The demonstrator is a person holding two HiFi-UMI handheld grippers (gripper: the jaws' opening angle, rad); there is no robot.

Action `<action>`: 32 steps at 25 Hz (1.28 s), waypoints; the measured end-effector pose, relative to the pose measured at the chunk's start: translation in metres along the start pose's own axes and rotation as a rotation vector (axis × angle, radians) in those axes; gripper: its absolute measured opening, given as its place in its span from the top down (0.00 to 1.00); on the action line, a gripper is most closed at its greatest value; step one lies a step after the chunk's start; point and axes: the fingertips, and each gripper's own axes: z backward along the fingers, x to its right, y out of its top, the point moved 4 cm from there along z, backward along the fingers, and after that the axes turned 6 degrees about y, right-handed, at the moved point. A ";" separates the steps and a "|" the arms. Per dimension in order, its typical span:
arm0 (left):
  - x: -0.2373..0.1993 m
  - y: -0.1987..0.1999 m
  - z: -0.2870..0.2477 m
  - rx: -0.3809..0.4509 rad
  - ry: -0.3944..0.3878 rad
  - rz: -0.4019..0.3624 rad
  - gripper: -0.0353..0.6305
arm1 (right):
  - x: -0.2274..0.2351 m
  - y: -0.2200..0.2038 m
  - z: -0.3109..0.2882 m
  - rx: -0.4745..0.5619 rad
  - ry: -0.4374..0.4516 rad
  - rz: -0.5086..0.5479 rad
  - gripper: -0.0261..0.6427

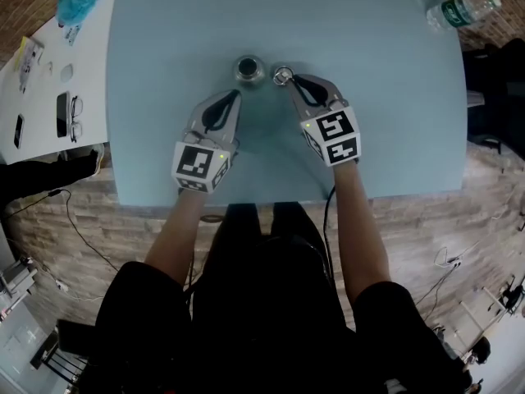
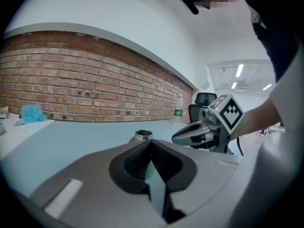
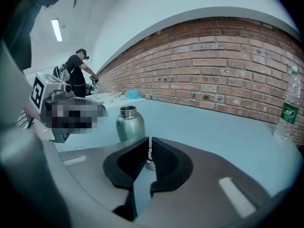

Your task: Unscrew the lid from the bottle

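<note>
Head view: a steel bottle (image 1: 248, 70) stands upright on the pale blue desk (image 1: 369, 121), its mouth open. Just to its right sits the small silvery lid (image 1: 283, 75), off the neck and caught at the tips of the right hand-held gripper (image 1: 287, 80). The left hand-held gripper (image 1: 235, 97) points at the bottle from the near side, its tips close to the body; whether they touch it I cannot tell. A clear plastic water bottle (image 1: 459, 11) lies at the desk's far right corner, and a pair of glasses (image 1: 75, 105) rests on a white surface to the left.

Left gripper view: the jaws are clenched pad to pad. The bottle's bare steel mouth (image 2: 143, 136) rises just beyond their tips – not between them. The right hand-held gripper (image 2: 176, 137) reaches in from the right.

Right gripper view: the jaws are grasping the lid (image 3: 150, 163), a silvery piece (only a sliver shows) pinched in the narrow slot between the dark pads. The bottle (image 3: 129, 123) stands upright to the left, well clear of the lid. A brick wall (image 3: 228, 80) runs behind – the plastic water bottle (image 3: 286, 109) stands before it at the right.
</note>
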 end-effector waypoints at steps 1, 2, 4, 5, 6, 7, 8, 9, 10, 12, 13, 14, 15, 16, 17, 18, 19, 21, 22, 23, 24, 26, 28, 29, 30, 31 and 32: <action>0.000 0.002 0.000 0.003 0.004 0.003 0.95 | -0.001 0.002 0.003 0.012 -0.004 -0.004 0.94; 0.000 0.005 0.000 0.008 0.008 0.004 0.95 | -0.001 0.004 0.006 0.025 -0.007 -0.006 0.96; 0.000 0.012 0.002 0.019 0.016 0.003 0.95 | -0.003 0.009 0.012 0.051 -0.012 -0.005 0.96; 0.000 0.014 0.003 0.023 0.019 0.001 0.95 | -0.005 0.011 0.015 0.062 -0.014 -0.005 0.96; 0.000 0.016 0.004 0.026 0.021 -0.001 0.95 | -0.007 0.014 0.018 0.073 -0.017 -0.005 0.96; 0.001 0.018 0.006 0.029 0.023 -0.002 0.95 | -0.009 0.016 0.022 0.083 -0.020 -0.004 0.96; 0.001 0.019 0.008 0.031 0.026 -0.003 0.95 | -0.012 0.019 0.026 0.096 -0.023 -0.001 0.96; 0.001 0.021 0.010 0.034 0.031 -0.003 0.95 | -0.014 0.023 0.031 0.113 -0.027 0.000 0.96; 0.002 0.024 0.013 0.037 0.035 -0.003 0.95 | -0.017 0.027 0.038 0.132 -0.031 -0.001 0.96; 0.004 0.029 0.018 0.043 0.043 0.000 0.95 | -0.020 0.034 0.054 0.180 -0.045 -0.013 0.96; 0.004 0.032 0.021 0.048 0.046 0.002 0.95 | -0.021 0.039 0.063 0.207 -0.054 -0.022 0.96; 0.005 0.035 0.023 0.052 0.050 0.003 0.95 | -0.022 0.043 0.072 0.234 -0.063 -0.031 0.96; 0.007 0.038 0.026 0.057 0.053 0.002 0.95 | -0.022 0.046 0.081 0.258 -0.072 -0.039 0.96; 0.008 0.041 0.028 0.062 0.056 0.002 0.95 | -0.023 0.049 0.090 0.279 -0.079 -0.044 0.96; 0.009 0.044 0.030 0.067 0.060 0.002 0.95 | -0.025 0.051 0.098 0.294 -0.085 -0.044 0.96; 0.011 0.047 0.032 0.073 0.063 0.003 0.95 | -0.027 0.053 0.104 0.305 -0.091 -0.039 0.96; 0.012 0.050 0.035 0.078 0.068 0.005 0.95 | -0.030 0.054 0.110 0.311 -0.095 -0.033 0.96; 0.014 0.056 0.042 0.089 0.077 0.009 0.95 | -0.037 0.057 0.119 0.316 -0.096 -0.018 0.96; 0.015 0.059 0.045 0.095 0.082 0.012 0.95 | -0.041 0.057 0.123 0.317 -0.095 -0.012 0.96; 0.016 0.062 0.048 0.101 0.085 0.014 0.95 | -0.044 0.058 0.126 0.320 -0.094 -0.007 0.96; 0.017 0.065 0.050 0.107 0.088 0.014 0.95 | -0.047 0.058 0.130 0.326 -0.095 -0.008 0.96; 0.019 0.070 0.054 0.117 0.090 0.008 0.95 | -0.051 0.060 0.137 0.349 -0.098 -0.019 0.96; 0.021 0.073 0.060 0.124 0.090 0.000 0.95 | -0.058 0.063 0.143 0.369 -0.098 -0.027 0.96; 0.023 0.074 0.063 0.125 0.092 -0.001 0.95 | -0.062 0.063 0.146 0.374 -0.098 -0.027 0.96; 0.024 0.074 0.067 0.125 0.094 -0.002 0.95 | -0.066 0.063 0.149 0.376 -0.098 -0.026 0.96; 0.025 0.074 0.070 0.126 0.096 -0.004 0.95 | -0.070 0.064 0.152 0.379 -0.100 -0.024 0.96; 0.025 0.076 0.072 0.128 0.099 -0.007 0.95 | -0.071 0.067 0.155 0.384 -0.101 -0.018 0.96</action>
